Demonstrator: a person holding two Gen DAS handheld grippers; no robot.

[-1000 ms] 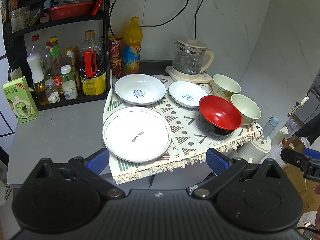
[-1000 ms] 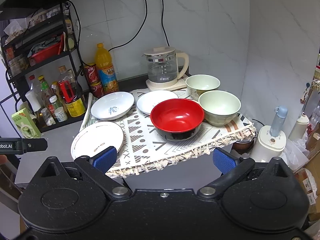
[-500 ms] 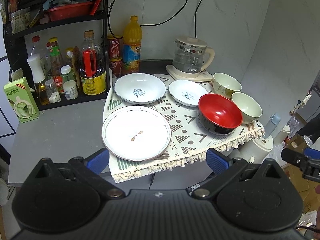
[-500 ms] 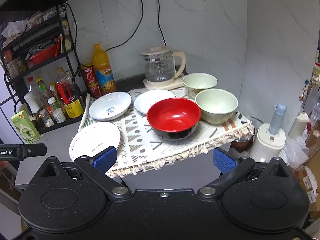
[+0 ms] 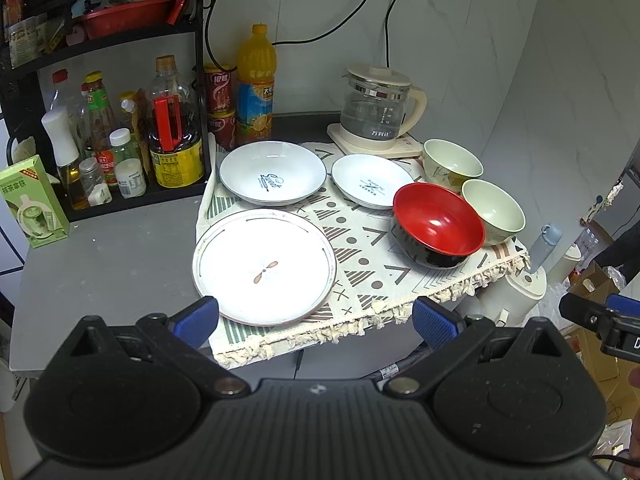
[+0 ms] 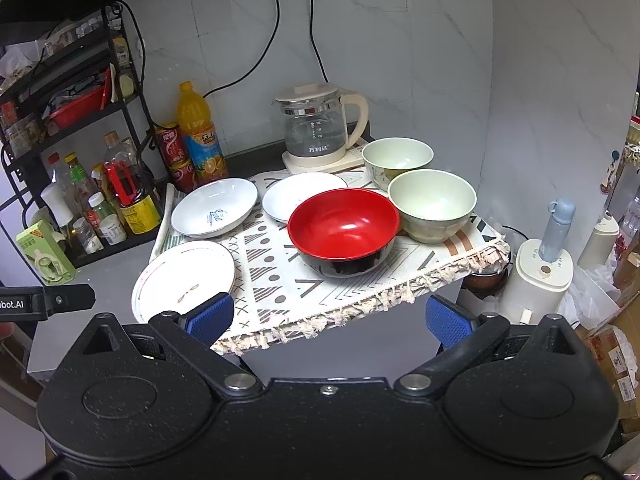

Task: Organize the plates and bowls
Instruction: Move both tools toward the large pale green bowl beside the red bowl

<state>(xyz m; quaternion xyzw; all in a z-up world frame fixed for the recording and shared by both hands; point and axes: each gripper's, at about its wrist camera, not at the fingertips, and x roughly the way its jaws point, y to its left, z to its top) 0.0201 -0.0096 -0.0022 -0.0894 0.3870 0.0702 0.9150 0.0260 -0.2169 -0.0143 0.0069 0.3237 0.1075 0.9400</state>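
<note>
- Currently left gripper (image 5: 314, 322): jaws wide apart, empty, just short of flat plate (image 5: 264, 266) on cloth (image 5: 372, 264).
- Two white dishes behind; red bowl (image 6: 344, 230) centre, two green bowls right.
- Right gripper (image 6: 328, 318): jaws wide apart, empty, off tabletop (image 5: 108, 256) edge.

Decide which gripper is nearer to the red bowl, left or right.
Right. The right gripper faces the red bowl head-on; the left gripper sits off beside the flat plate. Both have open jaws.

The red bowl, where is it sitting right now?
In both wrist views the red bowl sits on the patterned cloth near its right front edge, beside a pale green bowl.
</note>
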